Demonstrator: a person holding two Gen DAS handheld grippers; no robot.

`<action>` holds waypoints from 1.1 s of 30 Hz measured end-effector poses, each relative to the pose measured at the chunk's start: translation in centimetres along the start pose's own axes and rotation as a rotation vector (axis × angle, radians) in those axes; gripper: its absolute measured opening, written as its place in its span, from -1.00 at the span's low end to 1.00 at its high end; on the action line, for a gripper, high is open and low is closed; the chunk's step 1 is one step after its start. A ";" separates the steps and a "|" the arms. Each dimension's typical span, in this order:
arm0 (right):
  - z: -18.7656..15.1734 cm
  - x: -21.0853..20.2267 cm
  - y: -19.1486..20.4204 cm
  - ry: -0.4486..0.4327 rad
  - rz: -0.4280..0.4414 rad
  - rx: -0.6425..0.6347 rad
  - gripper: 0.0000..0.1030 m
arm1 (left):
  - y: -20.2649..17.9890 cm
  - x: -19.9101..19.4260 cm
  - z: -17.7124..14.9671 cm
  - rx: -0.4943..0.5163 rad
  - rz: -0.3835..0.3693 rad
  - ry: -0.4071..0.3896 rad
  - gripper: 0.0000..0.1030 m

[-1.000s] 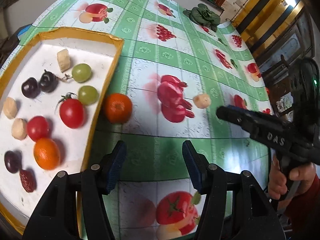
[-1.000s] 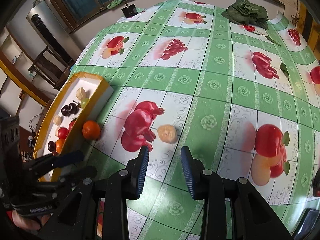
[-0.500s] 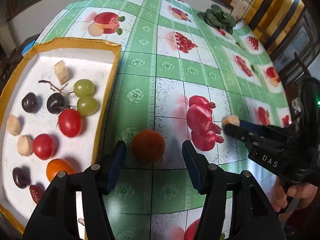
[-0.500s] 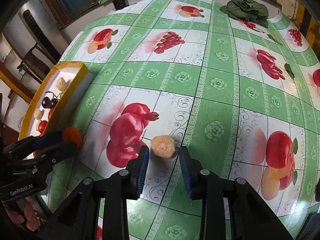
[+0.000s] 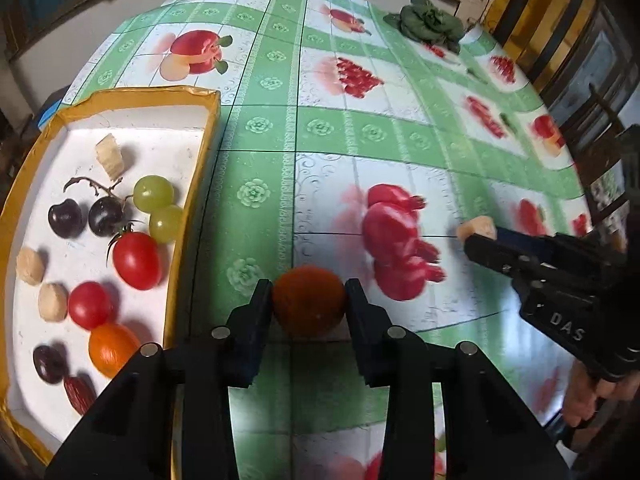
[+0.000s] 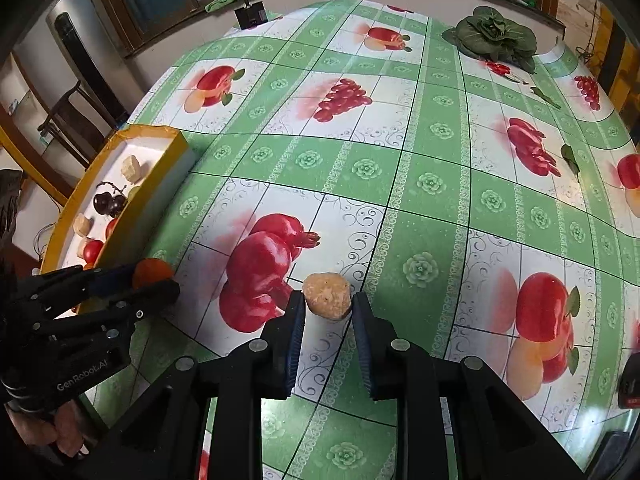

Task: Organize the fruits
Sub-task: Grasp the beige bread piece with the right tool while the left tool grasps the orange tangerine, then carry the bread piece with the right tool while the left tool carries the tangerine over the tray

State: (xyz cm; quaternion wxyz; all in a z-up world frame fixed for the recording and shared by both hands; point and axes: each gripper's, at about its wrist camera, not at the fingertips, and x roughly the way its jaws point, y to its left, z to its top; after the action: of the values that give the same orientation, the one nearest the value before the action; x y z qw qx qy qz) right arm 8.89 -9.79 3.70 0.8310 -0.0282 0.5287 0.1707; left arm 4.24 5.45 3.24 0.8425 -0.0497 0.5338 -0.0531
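Fruit-print desk (image 5: pixel 400 168): my left gripper (image 5: pixel 308 294) just closed on orange (image 5: pixel 308 300), right gripper (image 6: pixel 327 308) on tan chunk (image 6: pixel 327 295); next lift both to tray (image 5: pixel 192 184).

- The orange fruit (image 5: pixel 309 300) sits between the left tool (image 5: pixel 309 300) fingers, which cover both of its sides; its lower edge is blurred.
- From the right wrist, that fruit (image 6: pixel 151 272) shows only as a sliver behind the left tool (image 6: pixel 160 282).
- The tan chunk (image 5: pixel 478 227) is mostly hidden behind the right tool (image 5: pixel 480 236).
- The tray (image 5: pixel 192 200) is cut off at the left picture edge.
- Whether the right tool (image 6: pixel 327 312) pads press the chunk (image 6: pixel 327 295) is unclear.
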 end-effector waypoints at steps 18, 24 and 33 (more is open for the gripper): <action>-1.6 -3.4 3.1 -0.029 0.103 -0.086 -0.52 | -1.0 -5.5 -3.5 0.010 0.037 -0.040 -0.34; -1.2 -4.0 5.2 -0.039 0.127 -0.099 -0.53 | 1.1 -6.9 -3.5 0.007 0.028 -0.056 -0.34; -0.5 -4.0 10.6 -0.049 0.177 -0.122 -0.53 | 6.3 -8.7 -4.2 -0.038 0.011 -0.043 -0.34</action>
State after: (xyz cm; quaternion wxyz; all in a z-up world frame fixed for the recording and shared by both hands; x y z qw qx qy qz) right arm 3.58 -0.91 8.40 0.8221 -0.0281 0.4973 0.2758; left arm -3.05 12.86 8.37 0.8531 -0.0638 0.5165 -0.0371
